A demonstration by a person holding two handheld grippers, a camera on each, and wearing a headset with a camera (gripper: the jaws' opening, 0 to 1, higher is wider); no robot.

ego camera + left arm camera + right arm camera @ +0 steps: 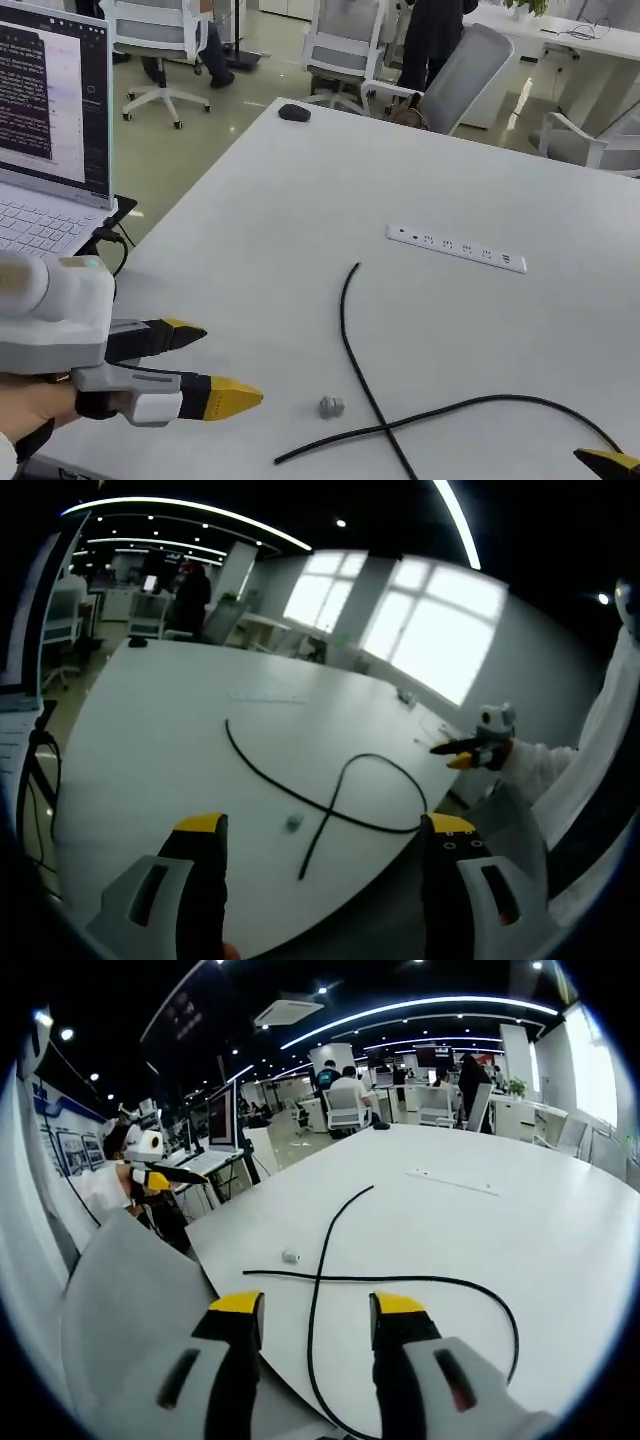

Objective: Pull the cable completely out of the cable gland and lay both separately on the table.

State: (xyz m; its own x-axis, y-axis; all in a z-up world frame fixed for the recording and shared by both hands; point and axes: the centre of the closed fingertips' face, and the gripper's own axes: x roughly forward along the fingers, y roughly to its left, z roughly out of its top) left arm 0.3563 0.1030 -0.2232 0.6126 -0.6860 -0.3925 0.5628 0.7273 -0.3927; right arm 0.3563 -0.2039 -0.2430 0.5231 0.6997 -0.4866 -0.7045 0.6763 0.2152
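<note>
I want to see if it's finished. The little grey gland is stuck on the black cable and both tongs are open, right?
No, the gland lies off the cable, beside it on the table; the head view shows that. The left tongs and right tongs are open.

— Is anything here showing words you can read?
— The laptop screen [45, 100] is showing rows of pale text on dark, but the lines are blurring into streaks; no word is coming through.
— And the power strip [455, 248], lying well to the right of the laptop screen?
— It is carrying small marks, too tiny to read. Nothing legible is showing.
</note>
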